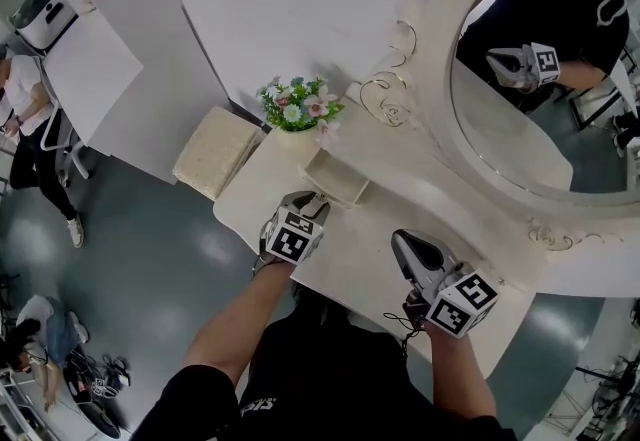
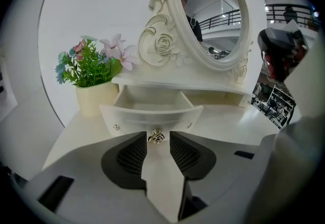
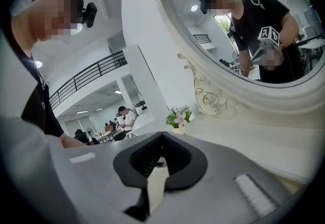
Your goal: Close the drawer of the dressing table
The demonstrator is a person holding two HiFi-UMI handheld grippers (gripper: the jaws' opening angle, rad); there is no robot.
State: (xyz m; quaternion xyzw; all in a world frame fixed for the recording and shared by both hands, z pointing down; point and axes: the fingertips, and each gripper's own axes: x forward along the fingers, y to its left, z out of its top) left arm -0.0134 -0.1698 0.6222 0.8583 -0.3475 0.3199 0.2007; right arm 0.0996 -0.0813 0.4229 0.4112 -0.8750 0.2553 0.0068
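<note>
A big open workroom with a grey floor sits behind the white dressing table point(image 1: 365, 254), whose oval mirror point(image 1: 520, 119) leans over the far right side. The drawer point(image 2: 152, 111) under the mirror's shelf stands pulled out toward the near edge, empty as far as I can see, with a pot of flowers point(image 2: 91, 81) just to its left. The left gripper point(image 1: 305, 204) is right at the drawer front, jaws spread wide with the small metal knob point(image 2: 156, 136) between the tips, the pads not pressing on it. The right gripper point(image 1: 405, 244) hangs over the bare tabletop to the right, jaws together on nothing. I'd worry about the push: driven through that little knob alone, the tips could slide off it, and a shove off-centre might skew the drawer so it binds, or nudge the flowers.
</note>
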